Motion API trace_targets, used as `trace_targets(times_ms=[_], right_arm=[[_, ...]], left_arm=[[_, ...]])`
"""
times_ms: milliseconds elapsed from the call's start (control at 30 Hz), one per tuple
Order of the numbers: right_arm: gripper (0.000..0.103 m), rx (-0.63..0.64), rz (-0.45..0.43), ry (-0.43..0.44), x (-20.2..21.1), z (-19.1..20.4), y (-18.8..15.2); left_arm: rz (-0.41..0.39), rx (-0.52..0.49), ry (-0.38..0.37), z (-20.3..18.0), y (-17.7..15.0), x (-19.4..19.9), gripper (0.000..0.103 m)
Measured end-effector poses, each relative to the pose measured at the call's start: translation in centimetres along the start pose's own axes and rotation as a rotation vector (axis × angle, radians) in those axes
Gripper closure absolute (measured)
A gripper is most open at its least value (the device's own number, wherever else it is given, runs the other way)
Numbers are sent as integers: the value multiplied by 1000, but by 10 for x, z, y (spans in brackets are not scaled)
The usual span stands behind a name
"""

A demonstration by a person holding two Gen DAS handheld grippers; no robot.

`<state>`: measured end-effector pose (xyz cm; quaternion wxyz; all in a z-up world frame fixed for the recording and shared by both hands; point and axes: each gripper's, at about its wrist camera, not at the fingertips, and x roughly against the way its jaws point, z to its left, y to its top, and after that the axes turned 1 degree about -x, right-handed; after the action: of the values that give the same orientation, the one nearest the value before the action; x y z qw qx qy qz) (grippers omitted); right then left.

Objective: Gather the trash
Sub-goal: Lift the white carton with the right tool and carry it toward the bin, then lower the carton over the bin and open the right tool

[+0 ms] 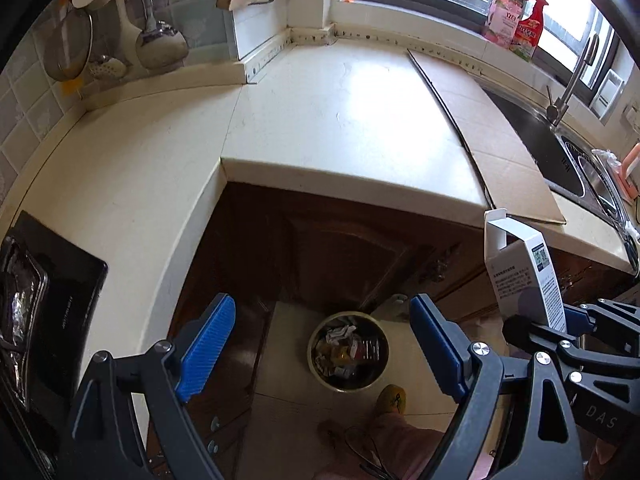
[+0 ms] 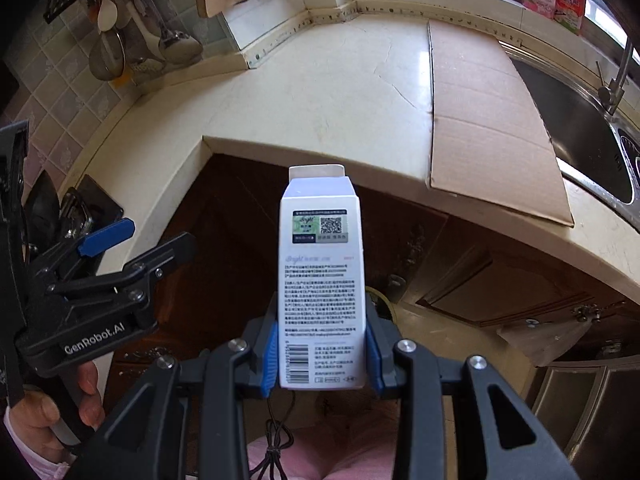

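Observation:
A round trash bin (image 1: 348, 351) with several pieces of rubbish in it stands on the floor below the counter corner. My left gripper (image 1: 320, 344) is open and empty, its blue pads spread above the bin. My right gripper (image 2: 320, 356) is shut on a white printed carton box (image 2: 322, 280), held upright over the floor in front of the counter. The box also shows in the left wrist view (image 1: 524, 272), to the right of the left gripper. The left gripper also shows at the left of the right wrist view (image 2: 132, 246).
A cream L-shaped counter (image 1: 320, 120) carries a flat cardboard sheet (image 1: 492, 128) beside a steel sink (image 1: 560, 152) with a tap. A black stove (image 1: 48, 300) lies at far left. Utensils hang on the tiled wall. Dark wood cabinet doors (image 1: 340, 256) stand behind the bin. A slippered foot (image 1: 390, 398) stands near it.

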<state>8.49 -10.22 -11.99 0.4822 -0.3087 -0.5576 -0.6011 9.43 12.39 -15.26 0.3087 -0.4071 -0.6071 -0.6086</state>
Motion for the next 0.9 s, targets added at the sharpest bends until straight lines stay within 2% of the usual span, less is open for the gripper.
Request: trace_targets(times_ms=[100, 233, 333, 567, 900], right_arm=[[68, 22, 24, -16, -16, -1, -17], [68, 17, 99, -2, -51, -7, -41], [68, -2, 148, 5, -82, -15, -57], [68, -86, 252, -3, -167, -46, -89], [68, -235, 369, 64, -286, -78, -111]], left_arm=[[34, -7, 0, -4, -16, -20, 15], [89, -24, 23, -10, -39, -53, 15], [131, -8, 14, -11, -55, -79, 15], [188, -13, 13, -15, -82, -141, 15], [254, 29, 16, -3, -100, -225, 15]])
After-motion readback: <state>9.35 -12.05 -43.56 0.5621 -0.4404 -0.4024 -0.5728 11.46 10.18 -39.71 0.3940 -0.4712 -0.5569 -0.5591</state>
